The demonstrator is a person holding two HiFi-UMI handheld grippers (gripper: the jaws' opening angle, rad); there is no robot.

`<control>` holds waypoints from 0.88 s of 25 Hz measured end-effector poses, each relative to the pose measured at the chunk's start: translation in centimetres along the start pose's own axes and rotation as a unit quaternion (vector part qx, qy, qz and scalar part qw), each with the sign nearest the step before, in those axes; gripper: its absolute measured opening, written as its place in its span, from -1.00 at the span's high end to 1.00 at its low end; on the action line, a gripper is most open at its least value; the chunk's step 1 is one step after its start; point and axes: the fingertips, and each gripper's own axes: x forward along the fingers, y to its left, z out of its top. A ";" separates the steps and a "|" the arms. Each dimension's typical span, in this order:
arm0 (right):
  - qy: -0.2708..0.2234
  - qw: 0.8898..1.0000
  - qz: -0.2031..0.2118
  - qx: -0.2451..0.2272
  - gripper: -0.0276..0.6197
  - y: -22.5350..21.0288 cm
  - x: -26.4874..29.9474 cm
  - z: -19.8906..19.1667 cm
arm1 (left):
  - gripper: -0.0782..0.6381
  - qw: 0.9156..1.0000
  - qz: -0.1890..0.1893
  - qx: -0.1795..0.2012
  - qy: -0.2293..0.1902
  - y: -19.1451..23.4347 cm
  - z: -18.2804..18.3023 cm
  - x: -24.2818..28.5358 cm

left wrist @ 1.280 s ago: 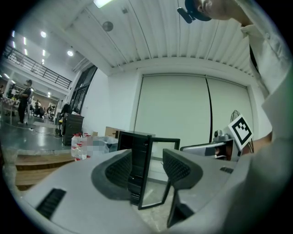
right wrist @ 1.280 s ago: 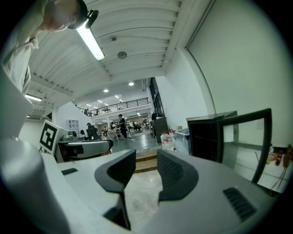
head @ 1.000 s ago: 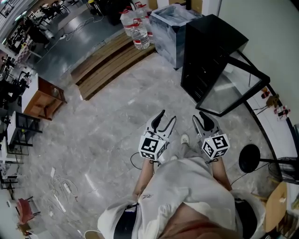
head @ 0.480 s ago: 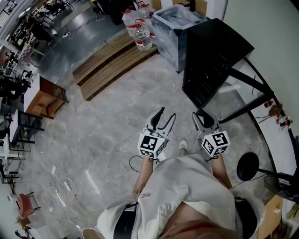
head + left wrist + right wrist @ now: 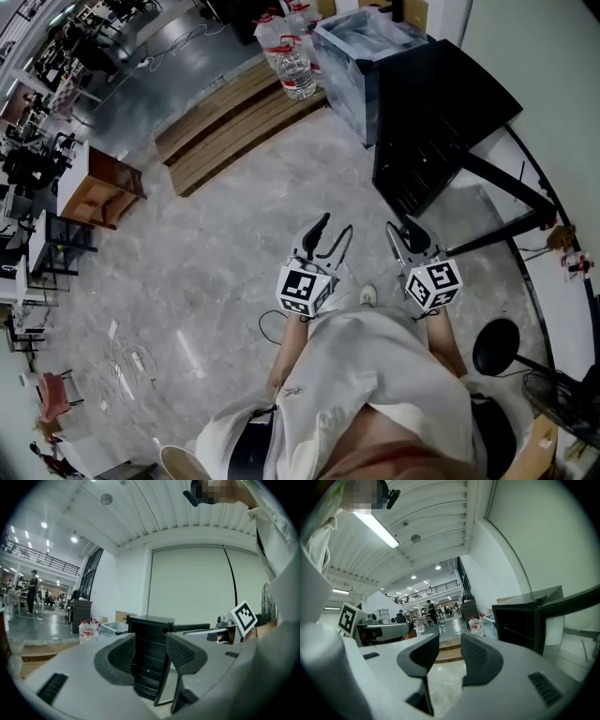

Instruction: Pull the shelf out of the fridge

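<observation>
The pale marble floor point(image 5: 216, 253) fills most of the head view. The black fridge point(image 5: 441, 103) stands on it at the upper right, and its glass door point(image 5: 502, 180) is swung open toward the person. The door's far side is cut off behind the curved white ledge at the right edge. The person's light top point(image 5: 375, 384) covers the bottom of the view and hides both hands.

The left gripper point(image 5: 336, 227) and right gripper point(image 5: 399, 225) jut forward side by side, short of the fridge and touching nothing. In the left gripper view the pads point(image 5: 123, 656) stand well apart, with only the distant fridge showing through the gap. In the right gripper view the pads point(image 5: 473, 656) are closer together but still parted. Bare floor and wooden steps show between them, so both tongs are empty and unclamped.

The shelf point(image 5: 518, 633) is still inside the fridge. It shows only as a thin pale line across the dark interior, and how it sits on its rails cannot be made out.

Compared with a second ago, the fridge and door sit lower and nearer in the head view. The door's near corner is now just beside the right gripper. Both grippers keep the same pose in front of the body, with their jaw gaps unchanged.
</observation>
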 end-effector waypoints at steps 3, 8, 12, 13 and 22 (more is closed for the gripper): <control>0.001 1.000 0.010 0.003 0.47 -1.1 0.6 0.0 | 0.19 1.000 0.009 0.000 0.000 0.0 0.0 0.9; -0.001 1.000 0.017 0.009 0.47 -2.5 1.2 0.4 | 0.21 1.000 0.016 0.003 0.004 0.1 0.0 2.1; -0.003 1.000 0.016 0.016 0.47 -3.3 1.5 0.7 | 0.22 1.000 0.015 0.008 0.004 0.2 0.7 3.2; -0.003 1.000 0.015 0.017 0.47 -3.6 1.6 0.8 | 0.22 1.000 0.014 0.009 0.003 0.2 0.8 3.5; -0.004 1.000 0.002 0.021 0.47 -5.2 3.0 0.9 | 0.22 1.000 -0.002 0.009 0.003 1.0 0.6 5.7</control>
